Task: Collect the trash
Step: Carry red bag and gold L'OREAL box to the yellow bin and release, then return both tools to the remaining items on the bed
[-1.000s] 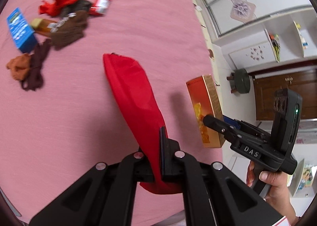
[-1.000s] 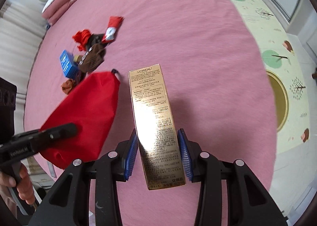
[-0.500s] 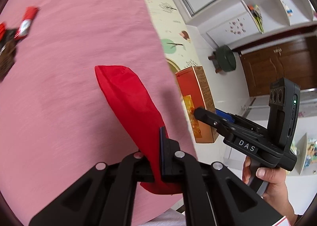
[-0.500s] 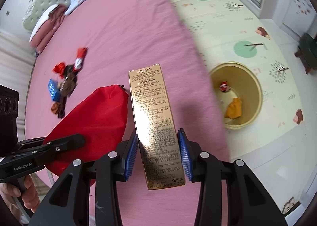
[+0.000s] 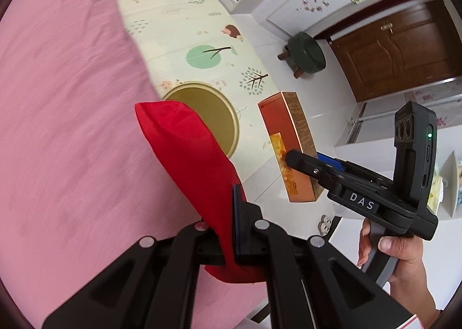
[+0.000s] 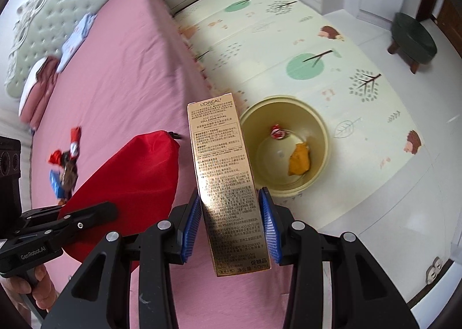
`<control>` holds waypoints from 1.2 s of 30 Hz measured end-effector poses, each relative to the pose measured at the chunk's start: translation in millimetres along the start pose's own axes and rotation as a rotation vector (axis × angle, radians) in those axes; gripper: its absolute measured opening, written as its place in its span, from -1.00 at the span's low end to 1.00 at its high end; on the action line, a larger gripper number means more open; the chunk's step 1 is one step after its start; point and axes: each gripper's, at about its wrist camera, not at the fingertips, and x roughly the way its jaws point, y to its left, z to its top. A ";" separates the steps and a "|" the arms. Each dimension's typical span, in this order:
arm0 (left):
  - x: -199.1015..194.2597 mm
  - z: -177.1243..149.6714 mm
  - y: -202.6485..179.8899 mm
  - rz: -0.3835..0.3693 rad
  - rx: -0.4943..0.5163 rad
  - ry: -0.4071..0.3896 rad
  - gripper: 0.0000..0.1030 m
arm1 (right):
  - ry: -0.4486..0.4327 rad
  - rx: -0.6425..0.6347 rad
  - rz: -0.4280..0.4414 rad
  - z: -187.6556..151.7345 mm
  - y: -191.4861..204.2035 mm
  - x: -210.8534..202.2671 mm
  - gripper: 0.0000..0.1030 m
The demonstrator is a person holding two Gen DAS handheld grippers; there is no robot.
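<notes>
- While carried over the edge of the pink bed, two pieces of trash, one per gripper, neither yet released.
- Right gripper: blue pads pinching a tall gold printed cardboard carton across its lower half, held upright, top end pointing toward the floor bin.
- Left gripper: fingers pressed together on the lower end of a soft red fabric pouch — cloth bunched between the pads, the free end standing up past them.
- Round yellow-green plastic bin on the patterned play mat beside the bed, open-topped, already holding an orange scrap and a small red-and-white wrapper.
- Carton: probably light and stiff, thin walls that could dent under a hard squeeze; glossy faces may slip, so a grip across the two flat sides near the middle looks soundest.
- Pouch: limp and light, no fixed shape, likely to sag or swing; any pinch of gathered cloth should hold, and it may cling to the pads on release.
- More trash on the bed — a small pile of wrappers well apart from the grippers, yet to be gathered.
- Judged next: both items brought above the bin mouth, then dropped; the carton's length may catch the rim if tilted.
</notes>
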 end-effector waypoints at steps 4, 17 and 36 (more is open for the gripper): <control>17.1 21.3 -16.3 0.005 0.046 0.018 -0.96 | -0.007 0.021 -0.008 14.6 -18.1 0.6 -0.24; 44.6 75.3 -51.3 0.026 0.182 0.033 -0.01 | -0.061 0.103 0.009 45.6 -59.4 -8.8 0.07; 8.1 57.9 -17.2 0.135 0.119 -0.043 0.65 | -0.068 0.097 0.035 53.7 -32.0 -12.7 0.07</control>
